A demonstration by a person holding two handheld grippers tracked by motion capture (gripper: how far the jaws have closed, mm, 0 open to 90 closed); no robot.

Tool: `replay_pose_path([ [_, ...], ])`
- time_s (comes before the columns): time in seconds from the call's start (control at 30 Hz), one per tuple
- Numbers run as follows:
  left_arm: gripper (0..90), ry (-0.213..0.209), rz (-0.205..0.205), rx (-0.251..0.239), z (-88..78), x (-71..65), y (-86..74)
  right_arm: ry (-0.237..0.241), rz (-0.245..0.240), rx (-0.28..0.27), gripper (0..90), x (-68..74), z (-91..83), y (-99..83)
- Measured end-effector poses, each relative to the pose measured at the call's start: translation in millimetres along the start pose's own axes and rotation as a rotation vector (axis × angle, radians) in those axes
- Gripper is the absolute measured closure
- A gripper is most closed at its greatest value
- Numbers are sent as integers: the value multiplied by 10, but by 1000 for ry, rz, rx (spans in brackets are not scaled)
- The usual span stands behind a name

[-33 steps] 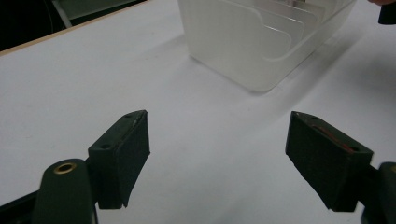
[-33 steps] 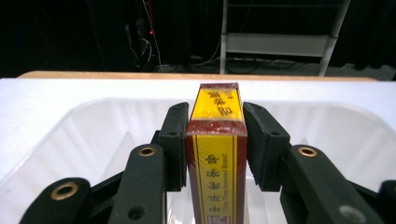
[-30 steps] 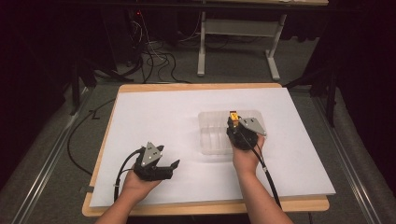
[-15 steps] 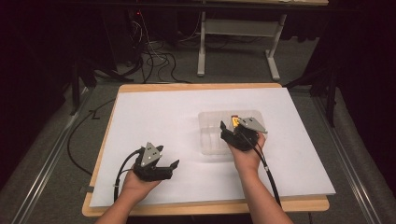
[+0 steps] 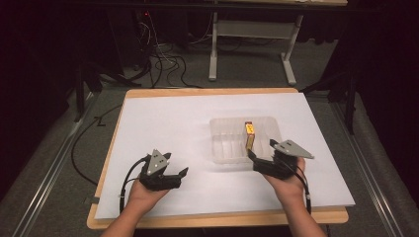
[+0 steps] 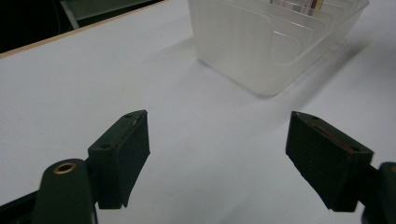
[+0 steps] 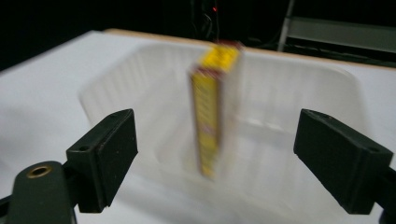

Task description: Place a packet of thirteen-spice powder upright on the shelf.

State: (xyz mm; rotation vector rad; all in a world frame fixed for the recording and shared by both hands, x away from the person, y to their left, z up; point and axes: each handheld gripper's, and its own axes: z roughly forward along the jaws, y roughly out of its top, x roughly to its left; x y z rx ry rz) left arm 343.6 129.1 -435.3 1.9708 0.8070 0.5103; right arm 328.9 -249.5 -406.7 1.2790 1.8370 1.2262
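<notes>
The yellow box (image 5: 250, 136) stands in the clear tray (image 5: 222, 143), just ahead of the right gripper (image 5: 253, 157) (jaws just opening, empty).

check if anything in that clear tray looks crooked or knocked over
Nothing is spilled or damaged. The one odd thing is the slim yellow box: it stands on edge in the clear ribbed plastic tray, near the right end, rather than lying flat. The right gripper, whose fingers have just been opening, sits just outside the tray with nothing between them.

Open left tongs (image 6: 217, 161) face a clear tray (image 6: 275, 42).
</notes>
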Motion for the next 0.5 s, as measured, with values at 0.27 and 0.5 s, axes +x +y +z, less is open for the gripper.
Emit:
replay_pose_path([
  [0.27,223,3,-18,10,48,-1,-7,-53,13,86,159,-524,-331,-553],
  [0.5,223,10,-15,19,82,-42,-4,-56,39,42,152,-583,-349,-515],
])
